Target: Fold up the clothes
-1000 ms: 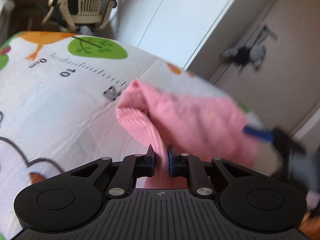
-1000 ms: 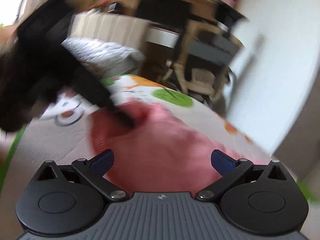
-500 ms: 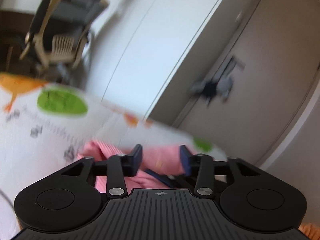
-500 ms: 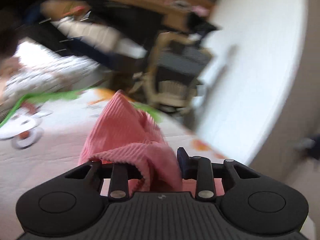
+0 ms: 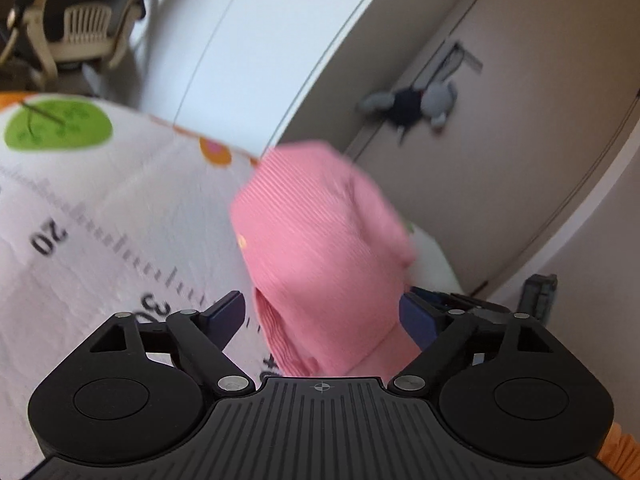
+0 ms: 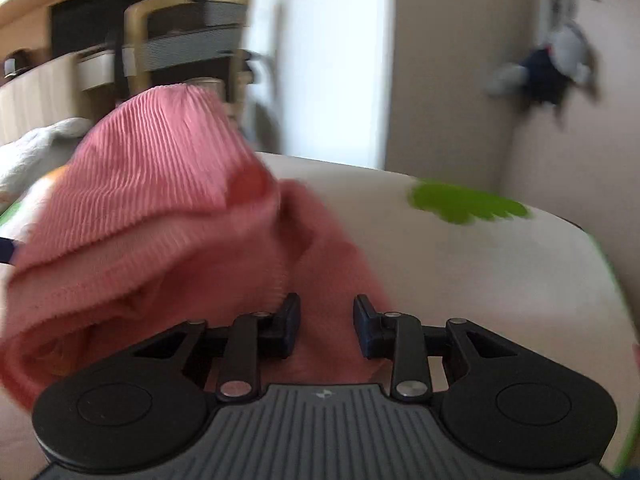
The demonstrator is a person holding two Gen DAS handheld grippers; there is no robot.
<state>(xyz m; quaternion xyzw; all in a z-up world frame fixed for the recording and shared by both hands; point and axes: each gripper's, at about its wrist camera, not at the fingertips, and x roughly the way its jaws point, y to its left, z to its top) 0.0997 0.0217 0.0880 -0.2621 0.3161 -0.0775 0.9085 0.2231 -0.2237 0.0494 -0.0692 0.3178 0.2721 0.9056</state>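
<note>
A pink ribbed garment (image 5: 320, 220) is bunched up and lifted over the printed play mat (image 5: 100, 208). My left gripper (image 5: 320, 314) is open and its jaws are still opening. The garment hangs in the wide gap between them, and the blue pads (image 5: 228, 314) stand clear of it. In the right wrist view the pink garment (image 6: 160, 200) heaps up to the left. A strip of it runs down between the jaws of my right gripper (image 6: 326, 324). These jaws are closing and pinch the fabric over the play mat (image 6: 460, 280).
The mat's far edge meets a white cupboard (image 5: 248, 40) and a beige door with a grey plush toy (image 5: 416, 104) hanging on it. A chair (image 5: 80, 28) stands behind the mat. A white cloth (image 6: 40, 140) lies at far left.
My left gripper has let go of the pink fabric and spread its jaws wide. My right gripper has gone from wide open to closed on the garment, lifted it and swung it toward the door.
</note>
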